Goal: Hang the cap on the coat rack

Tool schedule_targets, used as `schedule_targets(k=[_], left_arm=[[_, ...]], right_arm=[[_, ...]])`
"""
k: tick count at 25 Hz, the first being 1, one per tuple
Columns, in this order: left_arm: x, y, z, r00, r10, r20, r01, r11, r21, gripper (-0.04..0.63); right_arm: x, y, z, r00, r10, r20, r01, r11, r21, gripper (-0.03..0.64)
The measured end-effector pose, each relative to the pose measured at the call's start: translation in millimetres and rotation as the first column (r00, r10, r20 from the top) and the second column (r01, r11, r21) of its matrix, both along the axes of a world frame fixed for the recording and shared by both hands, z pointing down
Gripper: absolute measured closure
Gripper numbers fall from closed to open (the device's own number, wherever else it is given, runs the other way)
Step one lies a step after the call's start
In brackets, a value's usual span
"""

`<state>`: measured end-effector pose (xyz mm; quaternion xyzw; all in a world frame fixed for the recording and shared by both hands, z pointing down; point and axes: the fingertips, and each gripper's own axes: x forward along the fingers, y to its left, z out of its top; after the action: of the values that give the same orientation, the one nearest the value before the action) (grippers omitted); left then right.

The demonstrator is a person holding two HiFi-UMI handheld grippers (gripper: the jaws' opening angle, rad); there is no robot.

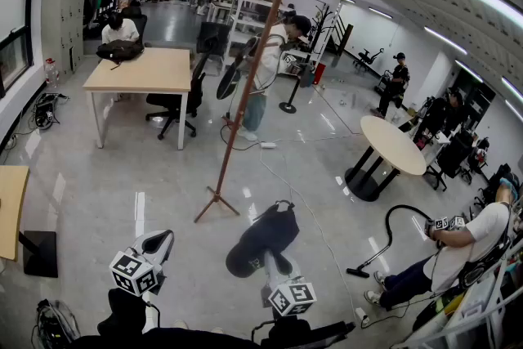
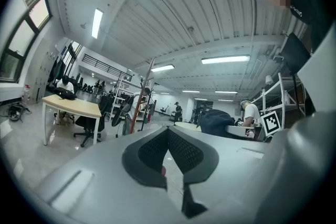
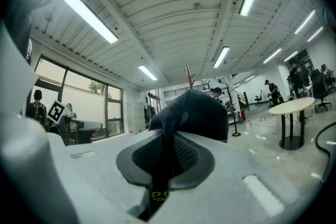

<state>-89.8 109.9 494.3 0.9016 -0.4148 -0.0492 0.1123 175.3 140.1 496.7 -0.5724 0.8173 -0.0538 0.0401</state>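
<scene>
The coat rack, a tall brown wooden pole on a tripod foot, stands on the grey floor ahead of me. Its top also shows in the left gripper view and the right gripper view. My right gripper is shut on the dark cap, holding it level short of the rack's foot. In the right gripper view a fold of the cap is pinched between the pads of the right gripper. My left gripper sits to the left, shut and holding nothing; the cap shows to its right.
A wooden desk with an office chair stands at the back left. A round table is at the right. A person stands behind the rack. Another person sits low at the right by a black hose.
</scene>
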Motion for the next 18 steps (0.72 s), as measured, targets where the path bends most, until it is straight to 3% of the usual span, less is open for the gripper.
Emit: schedule_targets(k=[18], left_arm=[[-28.5, 1.6, 7.3, 1.0, -0.015, -0.009, 0.015, 1.0, -0.015, 0.594]], right_arm=[[-30.9, -3.8, 1.2, 0.999, -0.028, 0.024, 0.028, 1.0, -0.012, 0.604]])
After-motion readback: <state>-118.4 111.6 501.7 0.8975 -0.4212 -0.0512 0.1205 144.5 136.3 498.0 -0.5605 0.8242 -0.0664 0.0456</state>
